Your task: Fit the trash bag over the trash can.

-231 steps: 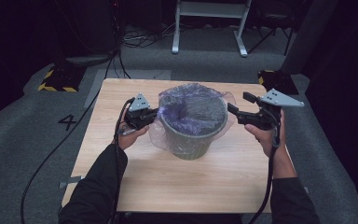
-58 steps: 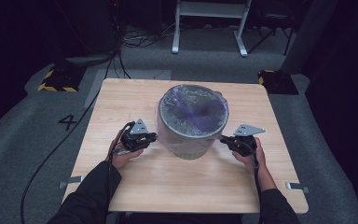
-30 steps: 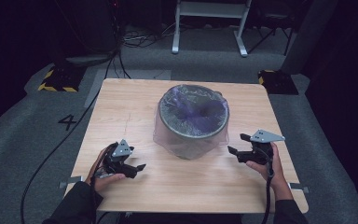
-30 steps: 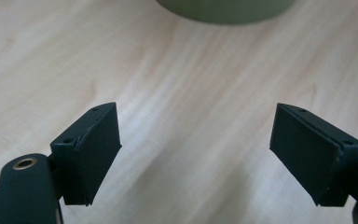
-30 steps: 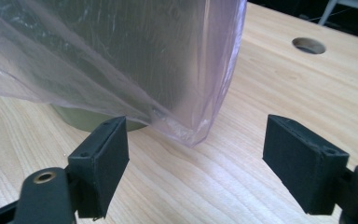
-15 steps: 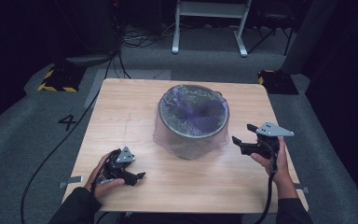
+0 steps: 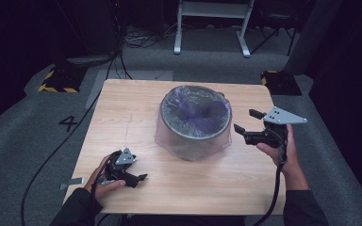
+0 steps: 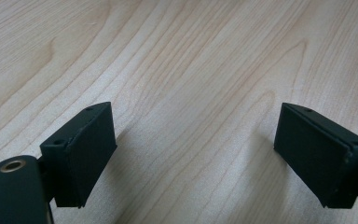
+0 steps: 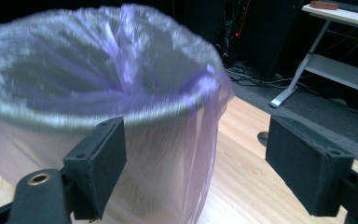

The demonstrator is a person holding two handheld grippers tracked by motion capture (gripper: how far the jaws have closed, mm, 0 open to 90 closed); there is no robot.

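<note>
A grey round bin [image 7: 195, 120] lined with a thin purple plastic bag stands in the middle of the wooden table [image 7: 122, 108]; the bag hangs over its rim and down its sides. My left gripper [image 7: 139, 180] lies low near the table's front left corner. Its jaws have just been opening a little further, and between them there is bare wood [image 8: 193, 140]. My right gripper [image 7: 245, 120] is held in the air to the right of the bin, open, pointing at the bagged rim [image 9: 158, 154] without touching it.
The table's right edge lies just under the right hand. On the grey floor are a black-and-yellow box [image 7: 59, 80] at the left, a dark box [image 7: 278, 80] at the right, cables, and a white desk frame [image 7: 212, 28] behind.
The right gripper has risen beside the bin, from near the tabletop to rim height. The left gripper has drawn back from the bin to the table's front left and stayed there.
</note>
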